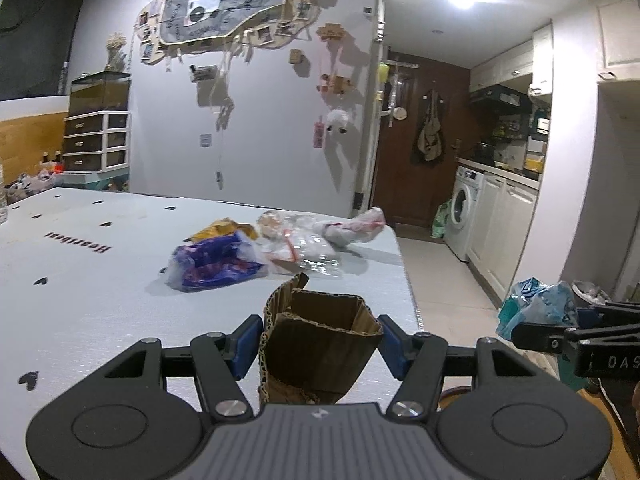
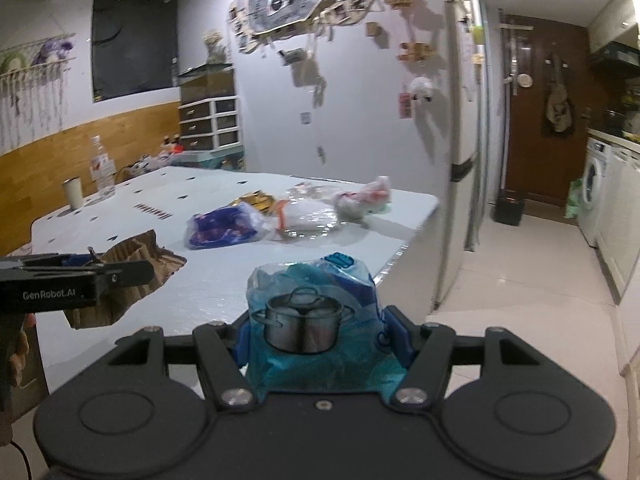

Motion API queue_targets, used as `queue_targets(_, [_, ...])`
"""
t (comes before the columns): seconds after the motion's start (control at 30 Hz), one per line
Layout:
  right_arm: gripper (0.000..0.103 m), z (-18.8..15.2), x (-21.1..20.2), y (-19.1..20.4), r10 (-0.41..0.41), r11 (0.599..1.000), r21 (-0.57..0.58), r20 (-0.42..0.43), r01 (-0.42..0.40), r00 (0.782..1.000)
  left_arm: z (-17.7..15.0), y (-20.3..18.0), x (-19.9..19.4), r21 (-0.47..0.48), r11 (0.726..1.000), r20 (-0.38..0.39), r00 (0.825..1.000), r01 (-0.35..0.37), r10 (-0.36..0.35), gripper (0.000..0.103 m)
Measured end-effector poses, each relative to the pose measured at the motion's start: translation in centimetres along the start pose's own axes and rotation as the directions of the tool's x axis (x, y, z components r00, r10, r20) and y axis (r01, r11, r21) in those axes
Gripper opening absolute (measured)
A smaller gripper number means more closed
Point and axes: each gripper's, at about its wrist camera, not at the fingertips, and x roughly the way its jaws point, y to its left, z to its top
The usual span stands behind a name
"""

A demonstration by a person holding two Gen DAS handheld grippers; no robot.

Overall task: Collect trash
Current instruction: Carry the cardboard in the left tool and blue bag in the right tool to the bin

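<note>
Nearest the lens in the left wrist view, the left gripper (image 1: 320,340) pinches a torn piece of corrugated cardboard (image 1: 320,344) between its blue pads, lifted just above the near edge of the tabletop (image 1: 80,280). The cardboard looks light and fairly stiff, yet its folded walls would likely crush under a hard squeeze, so the grip across the doubled fold seems sound. In the right wrist view, the right gripper (image 2: 320,336) is closed on a blue plastic wrapper (image 2: 312,312) printed with a cooking pot; it appears thin, soft and slippery, best held by a bunched part.

Farther along the tabletop lie a blue-and-white plastic bag (image 1: 216,264), a yellow wrapper (image 1: 224,230) behind it, a clear plastic bag with red print (image 1: 308,248) and, near the far corner, a crumpled white and pink bag (image 1: 352,228). All seem light and limp; pinching a gathered fold should serve better than a flat sheet. On the floor beyond the tabletop's right edge, a trash bin (image 1: 590,294) is partly visible.
</note>
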Motion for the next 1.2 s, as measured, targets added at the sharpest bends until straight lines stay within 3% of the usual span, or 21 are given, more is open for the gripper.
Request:
queue_targets(0.67, [0.066,-3.6,-4.4,-6.1,-0.167,0.981,0.101,-0.013,0.168,0.986,-0.9,-6.1,1.7,0.056,0.989,-0.02,0.99,0.139,-0.138,0.062])
queue_targets(1.2, [0.066,-6.7,-6.1,-10.8,-0.244,0.952,0.18,-0.049,0.249,0.968,-2.4,-14.1,5.9,0.126,0.95,-0.117,0.955,0.287,-0.273,0.062])
